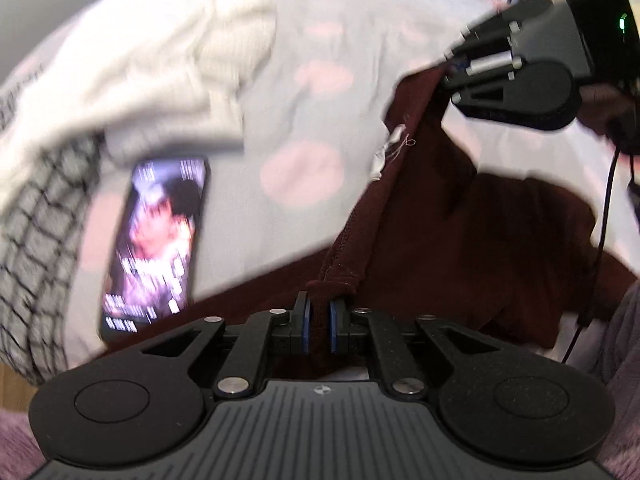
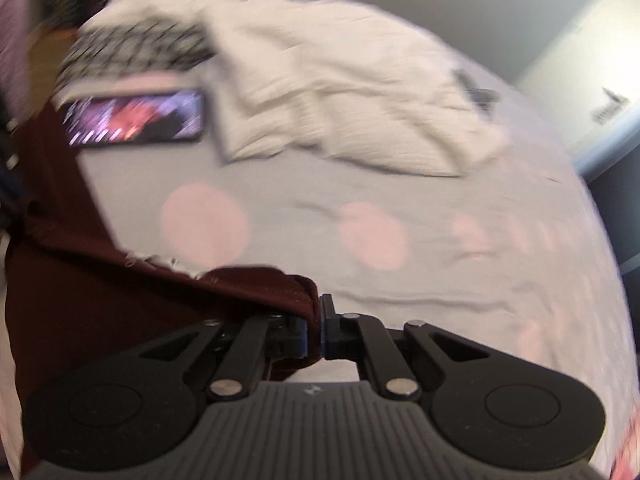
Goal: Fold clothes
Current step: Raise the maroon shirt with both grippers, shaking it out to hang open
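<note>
Your left tool (image 1: 319, 326) is clamped on a bunched corner of the maroon garment (image 1: 460, 216), with the blue pads (image 1: 333, 326) squeezing the fabric from both sides. Your right tool (image 2: 314, 330) is pinched tight on another edge of that same garment (image 2: 60, 280), so the cloth is stretched between the two. In the left wrist view the right tool sits up at 1 o'clock with the fabric running down from it, and there's a white label (image 1: 384, 156) on the edge between. The garment hangs just over the bed sheet (image 2: 440, 280), pale grey with pink spots. Further out at 9 o'clock a lit phone (image 1: 156, 244) lies on the sheet, with a cream knit (image 1: 160, 64) and a checked cloth (image 1: 40, 248) piled beyond it. Pretty blurry all round.
</note>
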